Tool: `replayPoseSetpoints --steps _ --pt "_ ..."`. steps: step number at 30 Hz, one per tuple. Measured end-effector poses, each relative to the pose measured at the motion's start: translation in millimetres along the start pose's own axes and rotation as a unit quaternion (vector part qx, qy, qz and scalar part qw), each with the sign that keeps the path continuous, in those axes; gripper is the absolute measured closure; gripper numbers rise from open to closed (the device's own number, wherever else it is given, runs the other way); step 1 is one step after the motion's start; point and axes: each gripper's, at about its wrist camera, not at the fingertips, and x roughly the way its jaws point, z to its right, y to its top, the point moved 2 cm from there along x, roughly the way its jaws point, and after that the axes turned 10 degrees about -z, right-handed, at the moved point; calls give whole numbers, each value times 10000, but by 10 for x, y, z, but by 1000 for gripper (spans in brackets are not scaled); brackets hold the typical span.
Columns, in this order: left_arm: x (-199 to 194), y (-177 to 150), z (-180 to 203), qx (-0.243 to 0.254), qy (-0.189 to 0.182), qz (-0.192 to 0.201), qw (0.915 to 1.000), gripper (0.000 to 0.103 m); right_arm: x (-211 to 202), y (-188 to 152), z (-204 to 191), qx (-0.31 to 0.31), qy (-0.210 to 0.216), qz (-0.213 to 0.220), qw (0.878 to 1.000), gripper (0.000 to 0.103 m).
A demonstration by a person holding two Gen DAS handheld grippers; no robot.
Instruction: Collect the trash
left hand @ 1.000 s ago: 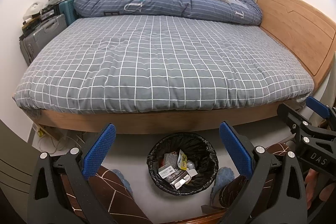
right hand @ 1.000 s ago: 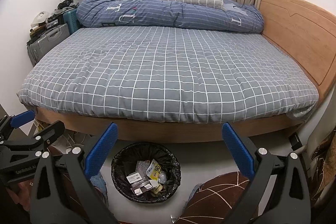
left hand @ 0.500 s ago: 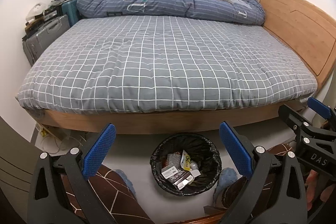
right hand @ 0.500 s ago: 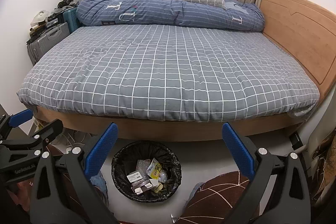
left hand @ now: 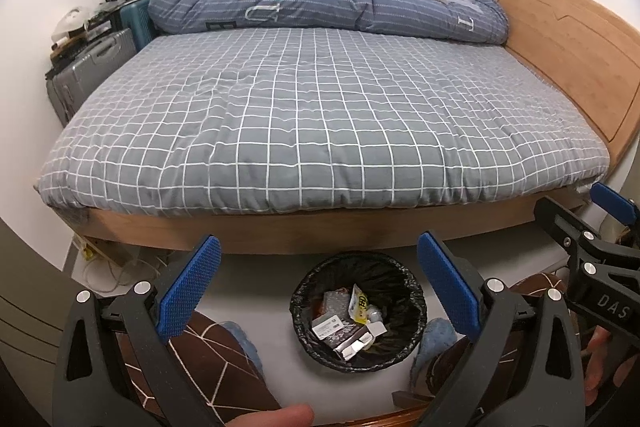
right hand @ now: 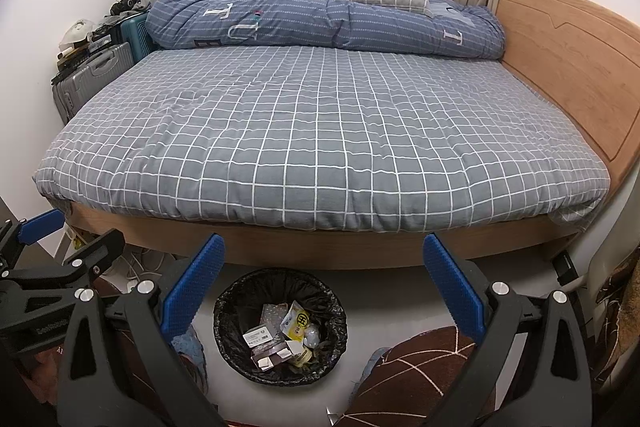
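A round trash bin with a black liner (left hand: 357, 311) (right hand: 280, 323) stands on the pale floor in front of the bed. Inside lie several pieces of trash: a yellow packet (left hand: 360, 305) (right hand: 296, 319), white boxes and clear wrappers. My left gripper (left hand: 318, 287) is open and empty, held above the bin. My right gripper (right hand: 324, 287) is open and empty, also above the bin, a little to its right. Each gripper shows at the edge of the other's view: the right gripper (left hand: 592, 239) and the left gripper (right hand: 60, 247).
A wide bed (left hand: 320, 115) with a grey checked cover fills the room ahead, with a blue duvet (left hand: 320, 3) and pillow at the back. Suitcases (left hand: 92, 71) stand at the left wall. Cables (left hand: 116, 267) lie under the bed's left corner. My knees in brown trousers (left hand: 208, 359) flank the bin.
Both views have shifted slightly; the bin sits a little further right in the left wrist view. Both grippers stay open and empty.
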Motion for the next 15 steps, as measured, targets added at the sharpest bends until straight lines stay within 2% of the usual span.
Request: replayPoseSetpoints --steps 15 --pt "-2 -32 36 57 -100 -3 9999 6 6 -17 -5 -18 9 -3 10000 8"
